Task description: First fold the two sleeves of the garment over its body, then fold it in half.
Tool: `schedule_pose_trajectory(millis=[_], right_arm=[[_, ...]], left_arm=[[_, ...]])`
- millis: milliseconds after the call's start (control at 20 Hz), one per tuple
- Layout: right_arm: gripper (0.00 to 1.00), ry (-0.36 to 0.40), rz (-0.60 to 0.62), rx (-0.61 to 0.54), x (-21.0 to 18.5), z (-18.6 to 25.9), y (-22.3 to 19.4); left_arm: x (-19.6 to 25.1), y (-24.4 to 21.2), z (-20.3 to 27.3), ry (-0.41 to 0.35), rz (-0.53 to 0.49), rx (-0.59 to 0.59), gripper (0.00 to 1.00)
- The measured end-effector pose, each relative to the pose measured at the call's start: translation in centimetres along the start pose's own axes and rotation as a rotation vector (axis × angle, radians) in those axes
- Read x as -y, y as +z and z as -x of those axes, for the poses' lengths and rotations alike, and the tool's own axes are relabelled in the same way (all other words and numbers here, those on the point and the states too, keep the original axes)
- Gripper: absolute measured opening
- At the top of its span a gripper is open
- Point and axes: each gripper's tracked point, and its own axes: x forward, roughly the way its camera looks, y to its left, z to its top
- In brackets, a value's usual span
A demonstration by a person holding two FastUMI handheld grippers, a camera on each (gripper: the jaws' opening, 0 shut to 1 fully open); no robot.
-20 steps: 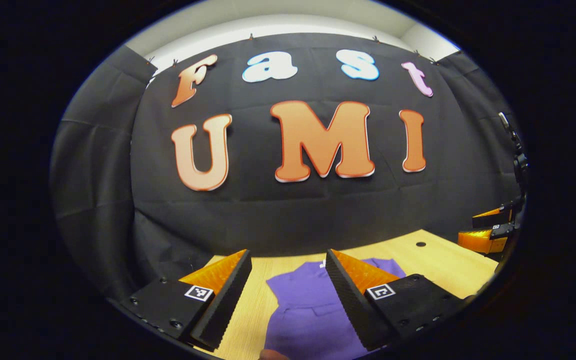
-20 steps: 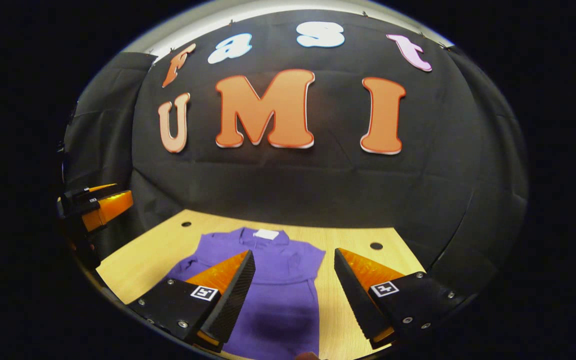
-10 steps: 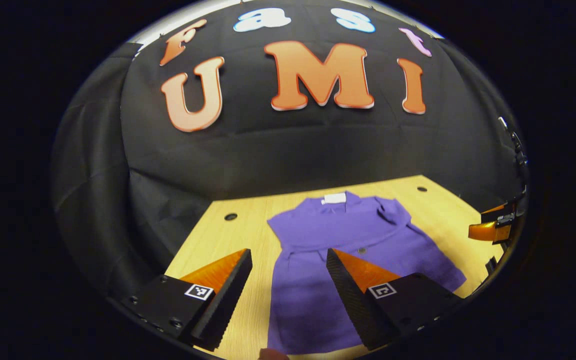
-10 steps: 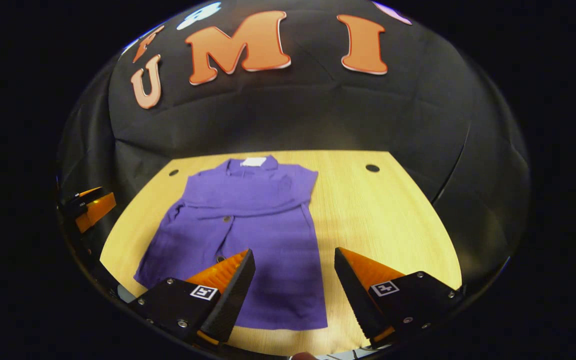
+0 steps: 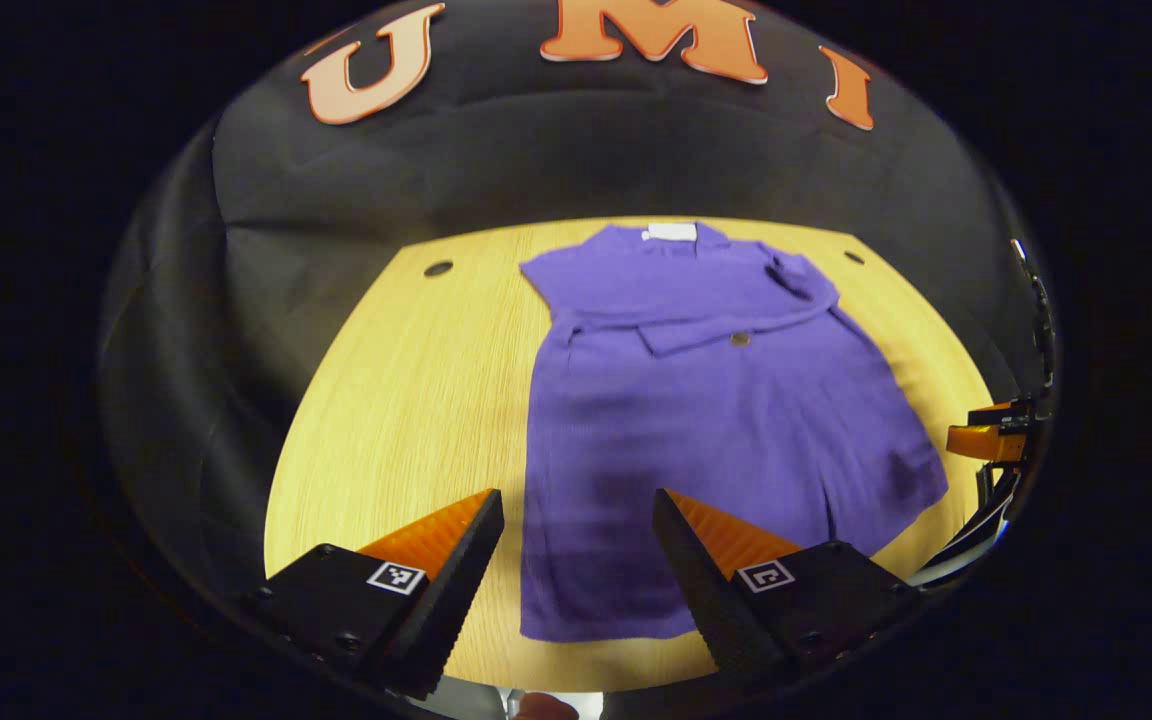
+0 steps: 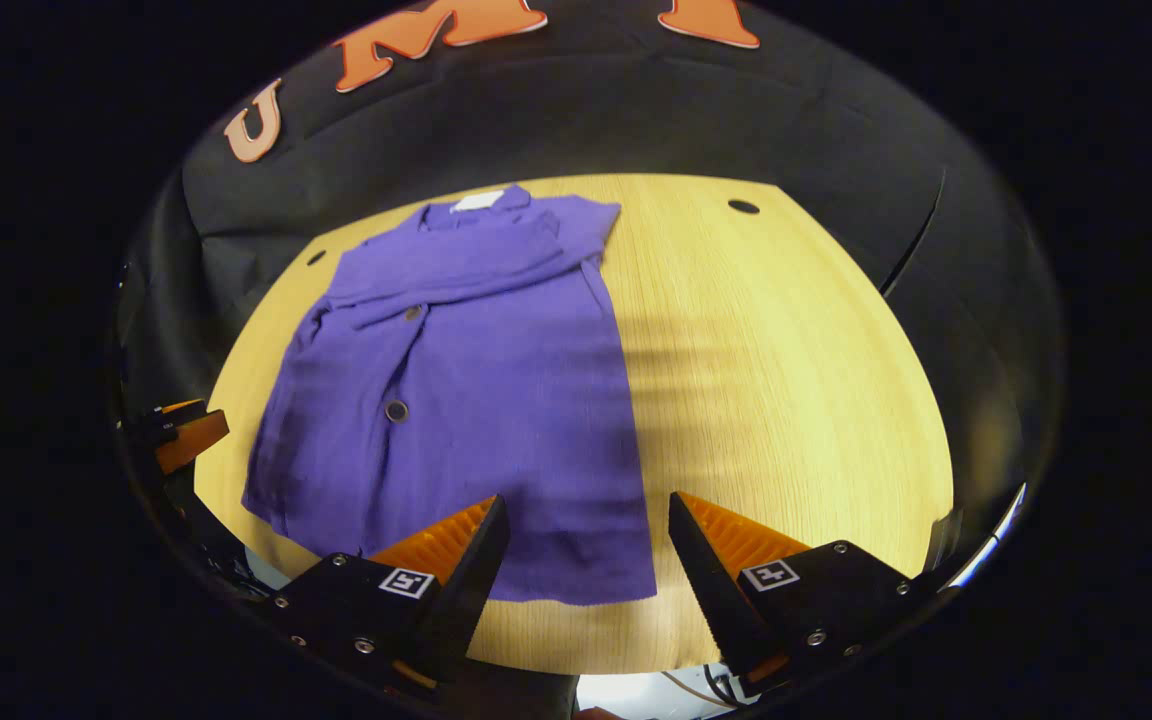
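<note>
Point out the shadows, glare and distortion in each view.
Left gripper view: fisheye bends the light wooden table into a bowl; dark shadow on the purple buttoned garment near the hem. Right gripper view: striped shadow bands cross the table; no strong glare.

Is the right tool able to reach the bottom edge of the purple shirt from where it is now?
Probably yes. The right tool is open above the shirt's bottom edge, near its corner, and nothing lies between them on the table.
</note>
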Motion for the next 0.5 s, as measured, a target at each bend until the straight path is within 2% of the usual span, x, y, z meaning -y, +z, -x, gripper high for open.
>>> schedule_pose_trajectory(millis=[200, 500], right_arm=[[0.96, -0.011, -0.020, -0.121, 0.9, -1.1, -3.2], [0.96, -0.011, -0.020, -0.214, 0.7, -2.4, -5.1]], left_arm=[[-0.3, -4.2, -1.5, -0.030, 0.035, -0.172, 0.98], [-0.5, -10.4, -2.2, -0.039, 0.133, -0.394, 0.98]])
